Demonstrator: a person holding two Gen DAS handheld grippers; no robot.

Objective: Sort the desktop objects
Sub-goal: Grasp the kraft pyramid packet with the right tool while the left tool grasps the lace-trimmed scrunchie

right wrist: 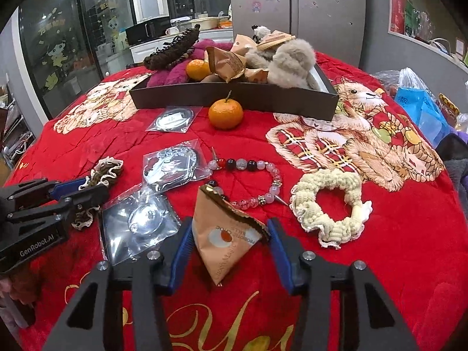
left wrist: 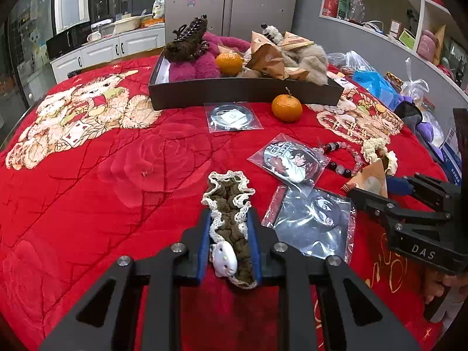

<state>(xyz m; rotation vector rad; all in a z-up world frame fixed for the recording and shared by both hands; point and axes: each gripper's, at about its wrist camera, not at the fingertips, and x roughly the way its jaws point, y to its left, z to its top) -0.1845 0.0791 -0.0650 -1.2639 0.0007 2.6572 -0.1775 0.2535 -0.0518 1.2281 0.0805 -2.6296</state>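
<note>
Left gripper (left wrist: pixel 229 219) clamps one brown scrunchie (left wrist: pixel 231 204); right gripper (right wrist: pixel 231 245), jaws apart, straddles one "ChocoMagic" packet (right wrist: pixel 225 239); two bagged badges at ten o'clock.

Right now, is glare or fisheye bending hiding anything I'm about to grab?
Left wrist view: glare whitens the clear badge bag, hiding its print; the brown scrunchie in the left gripper is sharp. Right wrist view: edges bow strongly, the snack packet between the right gripper fingers reads clearly.
</note>
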